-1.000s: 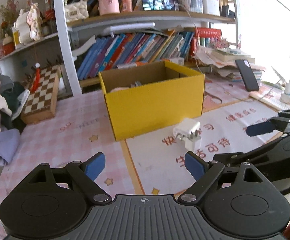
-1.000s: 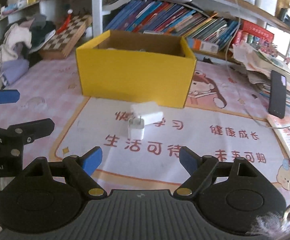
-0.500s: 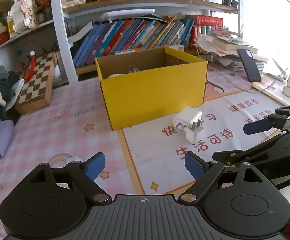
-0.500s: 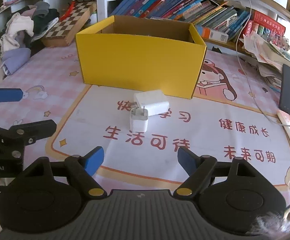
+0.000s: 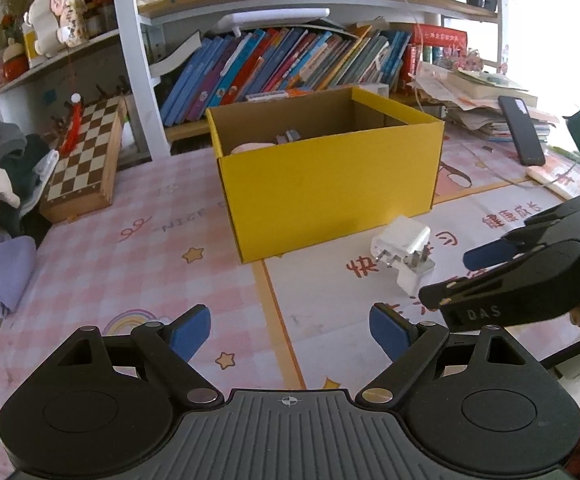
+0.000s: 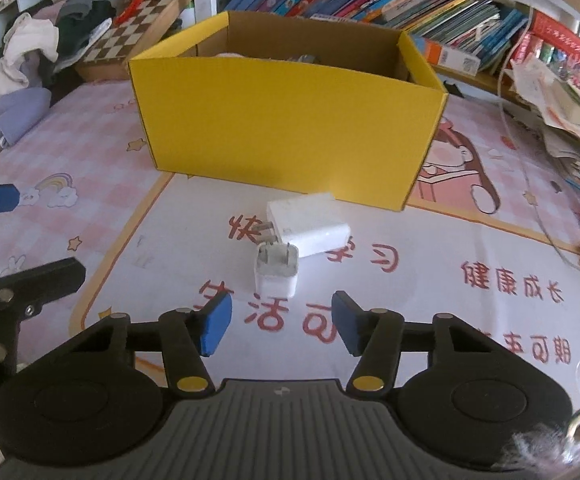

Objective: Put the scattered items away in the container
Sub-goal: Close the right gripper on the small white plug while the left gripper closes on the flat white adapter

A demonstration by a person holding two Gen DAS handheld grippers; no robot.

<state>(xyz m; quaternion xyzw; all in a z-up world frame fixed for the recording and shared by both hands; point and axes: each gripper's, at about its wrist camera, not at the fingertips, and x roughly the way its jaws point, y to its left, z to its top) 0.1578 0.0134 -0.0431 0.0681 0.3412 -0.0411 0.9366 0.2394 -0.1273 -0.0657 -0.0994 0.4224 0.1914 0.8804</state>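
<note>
Open yellow cardboard box (image 6: pixel 285 124) on the bench (image 5: pixel 129 264), partly hidden items inside, two white plug chargers (image 6: pixel 294 240) touching just before it, right tongs (image 6: pixel 281 322) and left tongs (image 5: pixel 290 330) gaping, empty

My right gripper (image 6: pixel 281 326) hangs low with its blue-padded fingers (image 6: pixel 212 323) spread wide, gripping nothing. My left gripper (image 5: pixel 290 332) sits beside it, to its left, jaws equally wide apart, pads (image 5: pixel 386 329) bare, both pointing forward.
</note>
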